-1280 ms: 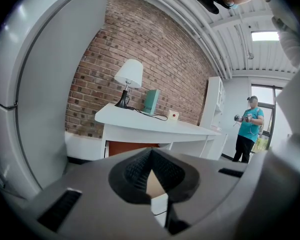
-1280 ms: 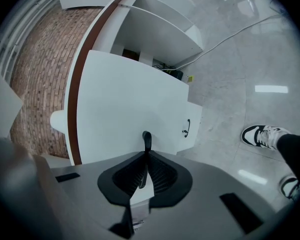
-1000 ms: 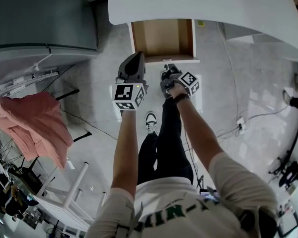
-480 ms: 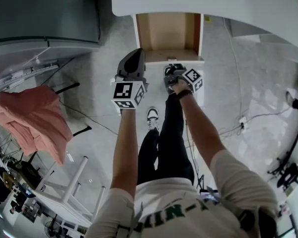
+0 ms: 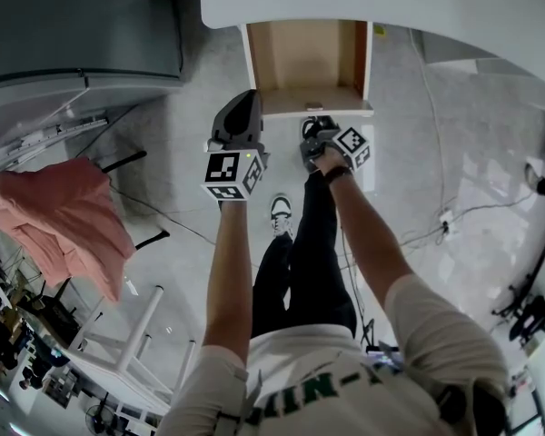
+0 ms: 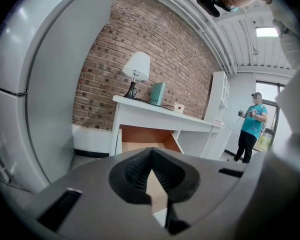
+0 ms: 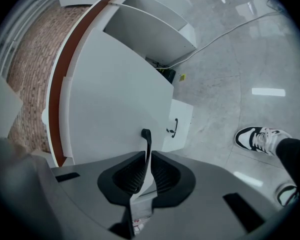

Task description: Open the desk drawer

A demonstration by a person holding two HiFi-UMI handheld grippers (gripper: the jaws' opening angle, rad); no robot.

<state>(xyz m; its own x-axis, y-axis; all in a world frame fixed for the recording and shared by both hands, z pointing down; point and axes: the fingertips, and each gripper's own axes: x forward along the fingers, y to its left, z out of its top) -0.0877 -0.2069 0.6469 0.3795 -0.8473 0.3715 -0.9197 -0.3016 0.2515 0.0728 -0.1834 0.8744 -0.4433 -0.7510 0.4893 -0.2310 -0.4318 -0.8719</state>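
Drawer (image 5: pixel 307 57): stiff, probably light, slides | hold by handle (image 7: pixel 146 135) | right gripper (image 7: pixel 147 154) clenched on handle | left gripper (image 6: pixel 151 153) closed, empty

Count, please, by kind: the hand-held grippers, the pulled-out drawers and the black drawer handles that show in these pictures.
Grey hand-held grippers with marker cubes: 2 (left, right)
Pulled-out white desk drawer with brown wooden inside: 1
Black curved drawer handles: 2 (one clamped in the right one's jaws, one on the lower front)
Total: 5
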